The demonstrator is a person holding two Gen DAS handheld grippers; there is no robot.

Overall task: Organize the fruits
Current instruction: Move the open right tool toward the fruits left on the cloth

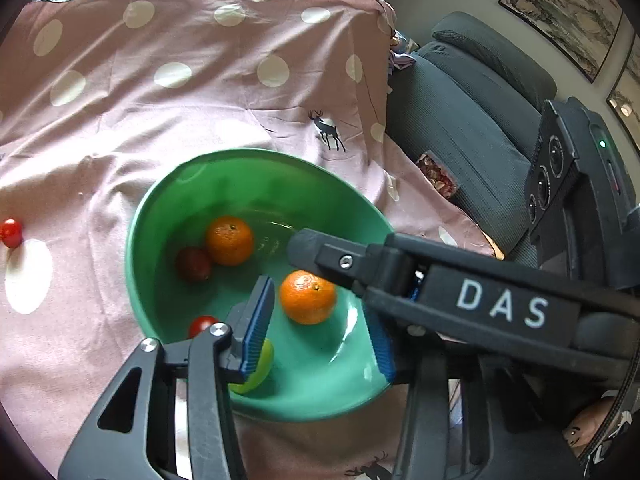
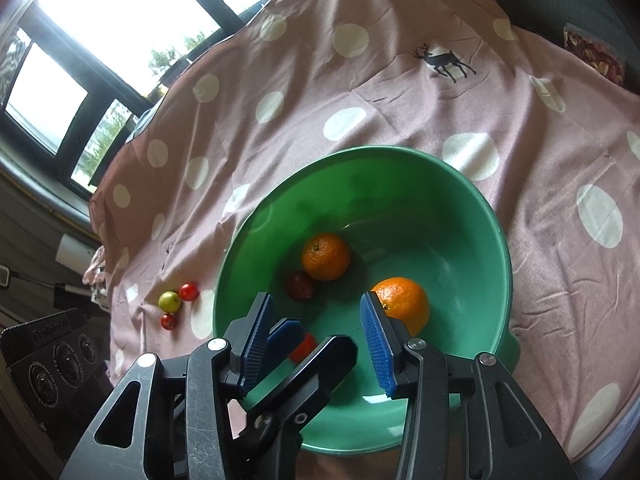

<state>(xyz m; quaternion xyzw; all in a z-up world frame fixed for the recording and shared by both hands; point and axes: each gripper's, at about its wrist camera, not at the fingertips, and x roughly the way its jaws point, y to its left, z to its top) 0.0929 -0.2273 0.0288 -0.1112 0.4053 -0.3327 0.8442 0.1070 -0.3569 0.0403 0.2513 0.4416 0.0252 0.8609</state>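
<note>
- My left gripper [image 1: 320,320] and right gripper [image 2: 316,340] hang partly open over the green bowl [image 1: 256,160], holding nothing.
- Two bright, dimpled oranges [image 2: 326,256] sit inside with a dark red fruit [image 2: 299,285] at eight o'clock of the farther orange.

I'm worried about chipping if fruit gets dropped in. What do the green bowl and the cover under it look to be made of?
Green bowl: likely plastic, smooth and glossy, with soft highlights and a thin rim. Cover: woven fabric, matte, creased and draped.

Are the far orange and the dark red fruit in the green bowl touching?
Touching: the right wrist view shows the far orange and the dark red fruit meeting with no bowl green between them.
</note>
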